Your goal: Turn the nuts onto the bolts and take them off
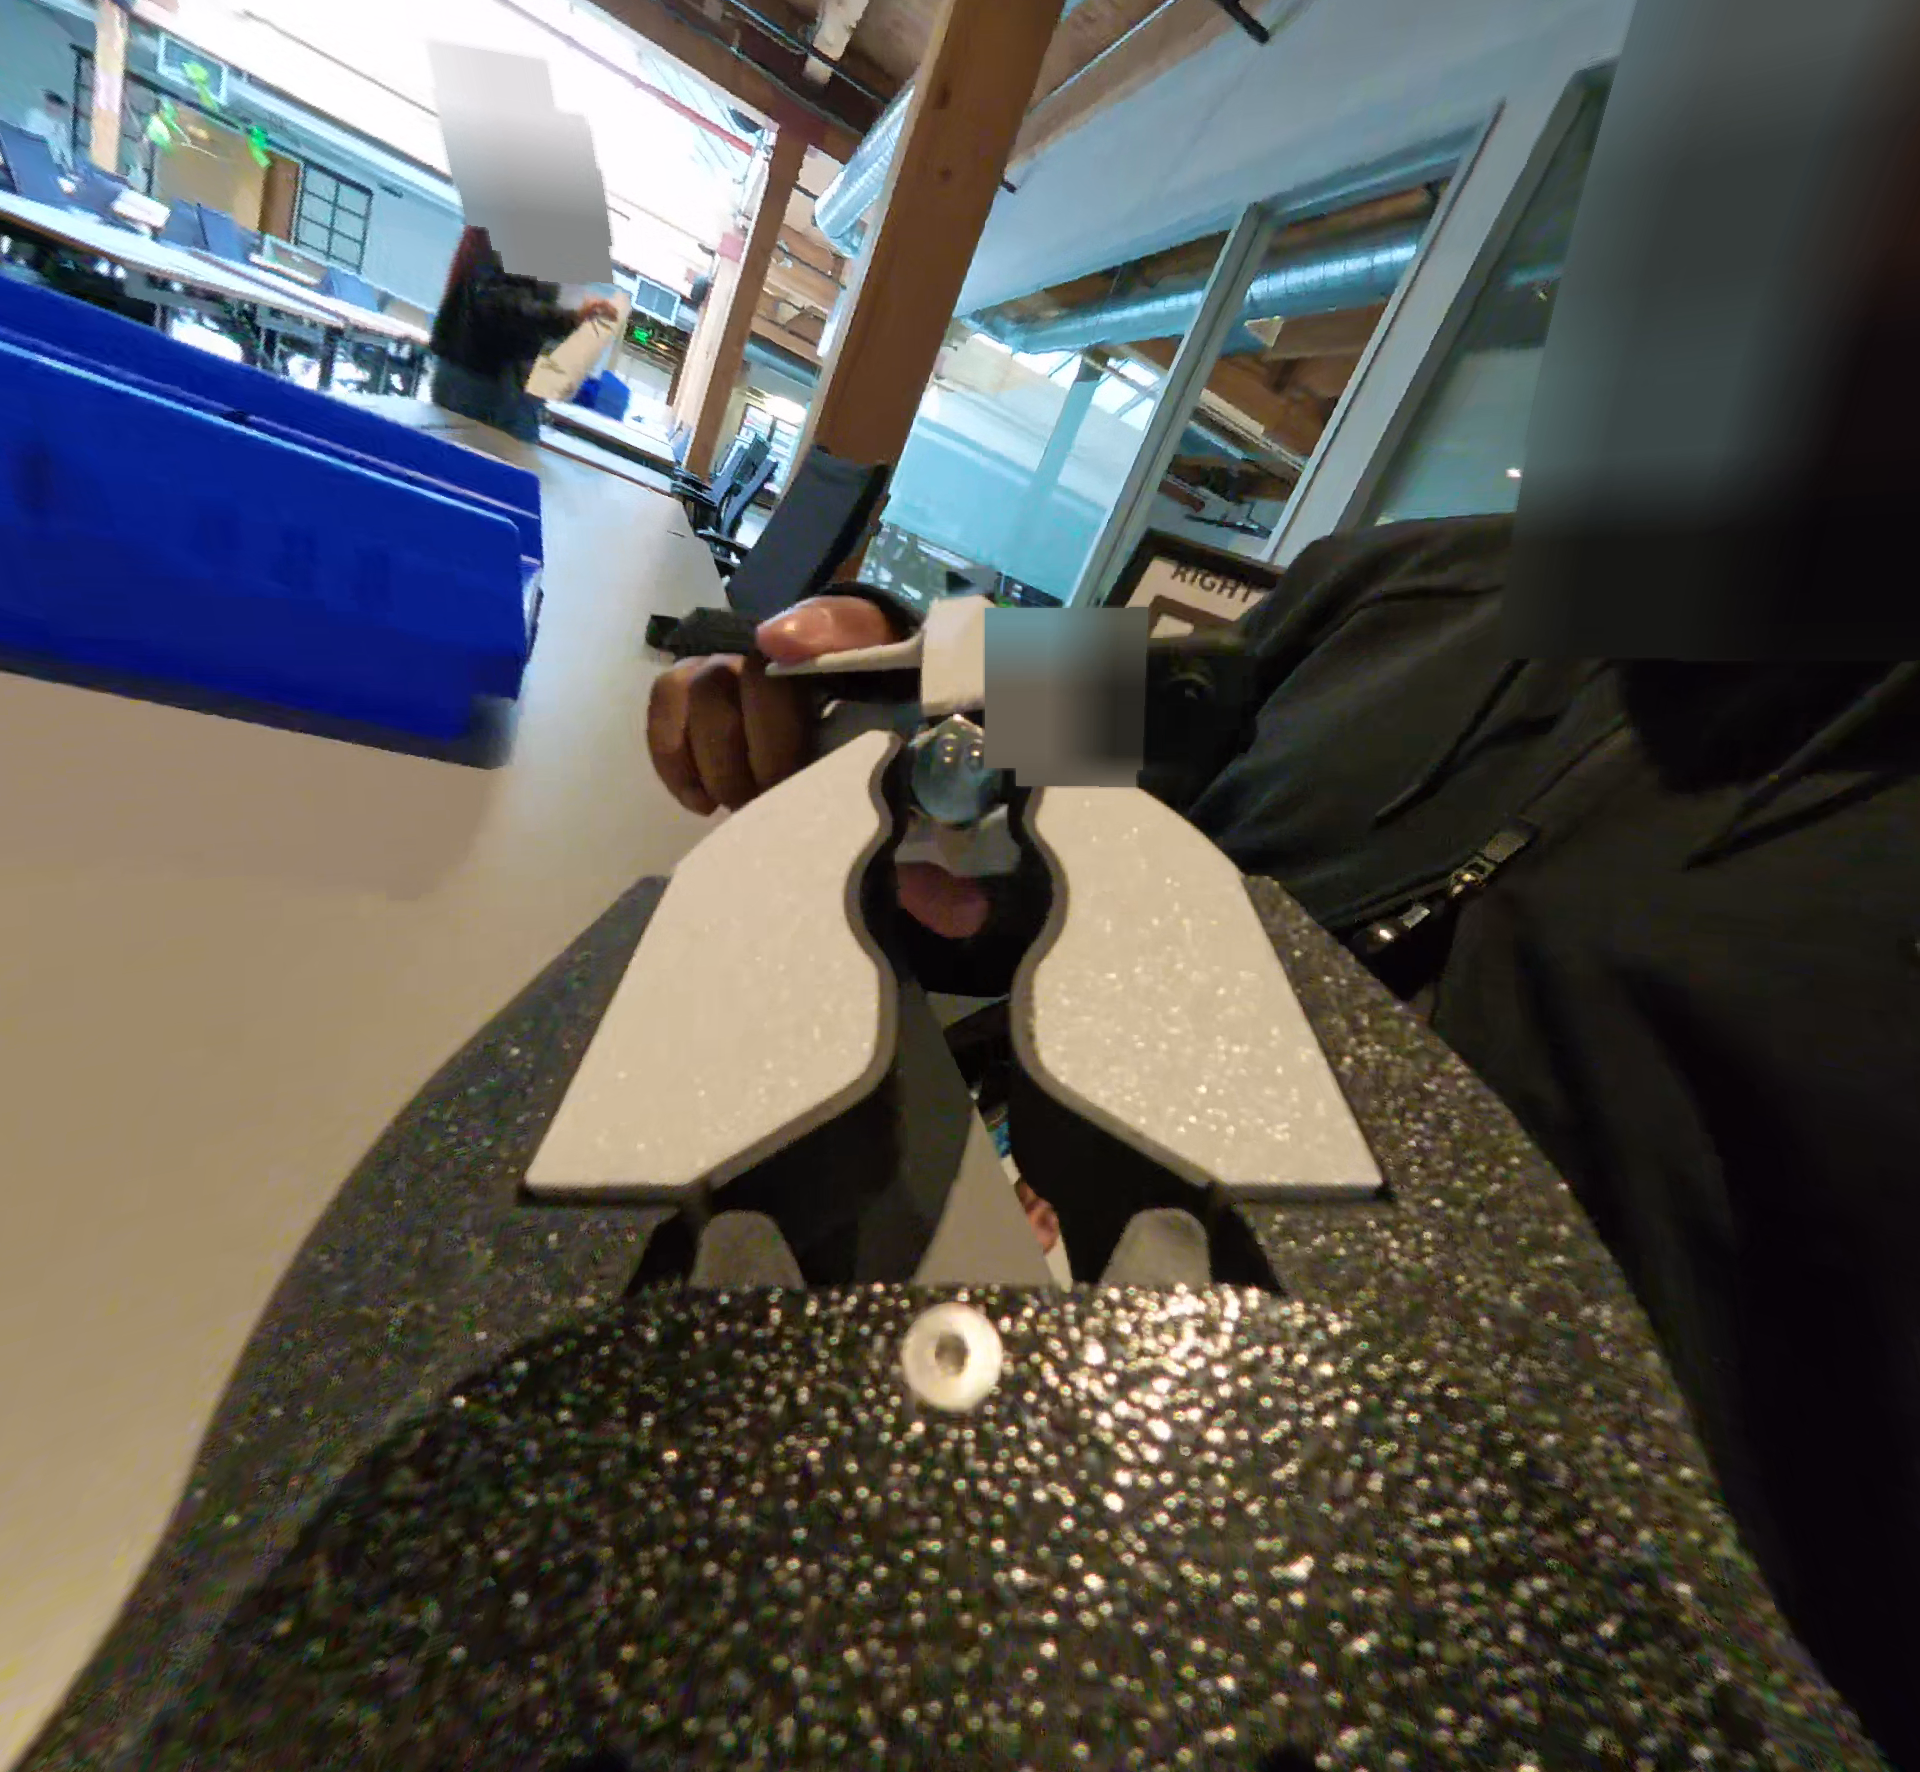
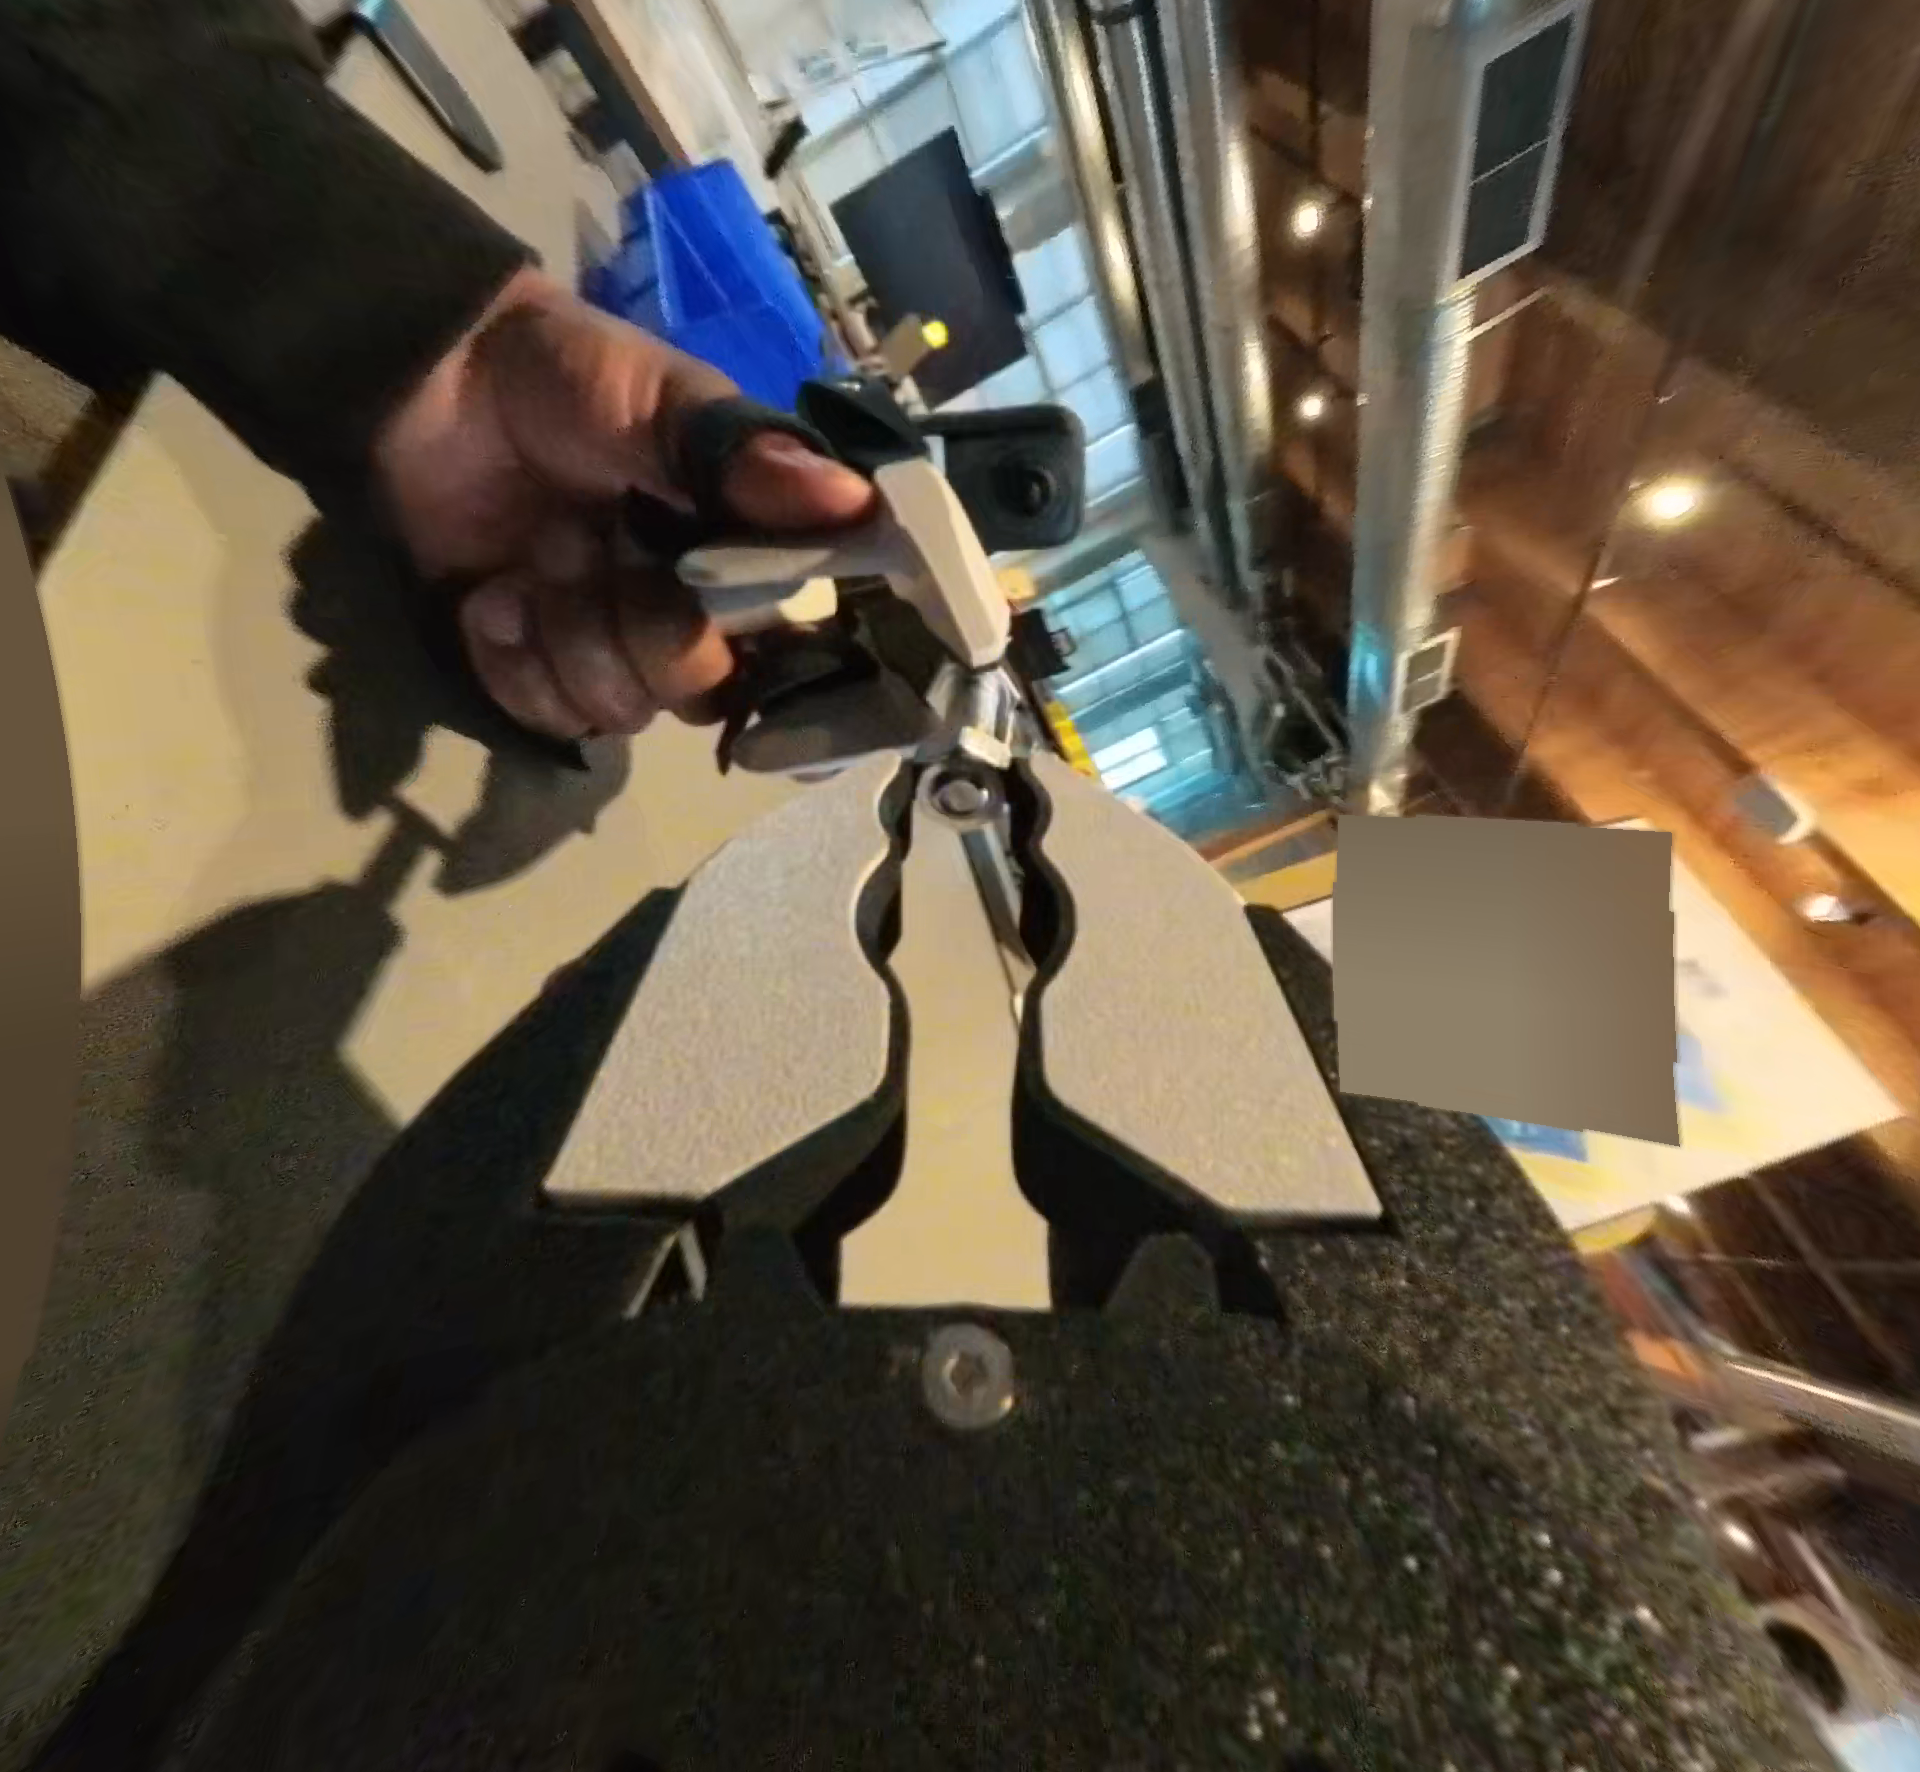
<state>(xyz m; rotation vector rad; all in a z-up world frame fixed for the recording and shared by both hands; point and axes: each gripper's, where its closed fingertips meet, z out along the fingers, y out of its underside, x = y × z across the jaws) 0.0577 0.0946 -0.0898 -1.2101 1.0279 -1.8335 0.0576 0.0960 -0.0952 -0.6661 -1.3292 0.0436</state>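
Observation:
A shiny metal bolt with a nut on it is held in the air between both grippers, above the table. In the left wrist view, my left gripper [image 1: 948, 782] is shut on the bolt's rounded hex head [image 1: 943, 772]. The right gripper's pale fingers [image 1: 862, 657] and the hand holding it [image 1: 717, 725] face it from beyond. In the right wrist view, my right gripper [image 2: 961, 800] is shut on the nut [image 2: 961, 795], with the bolt's end showing in its middle. The shank [image 2: 977, 699] runs on into the left gripper's fingers [image 2: 935, 559], which a hand [image 2: 561, 517] holds.
Blue plastic bins [image 1: 260, 538] stand on the beige table [image 1: 208, 943] at the left. The person in a black jacket [image 1: 1558, 891] fills the right. A wooden post [image 1: 935, 216] and another person [image 1: 499, 340] are far behind. A blue bin [image 2: 717, 268] also shows in the right wrist view.

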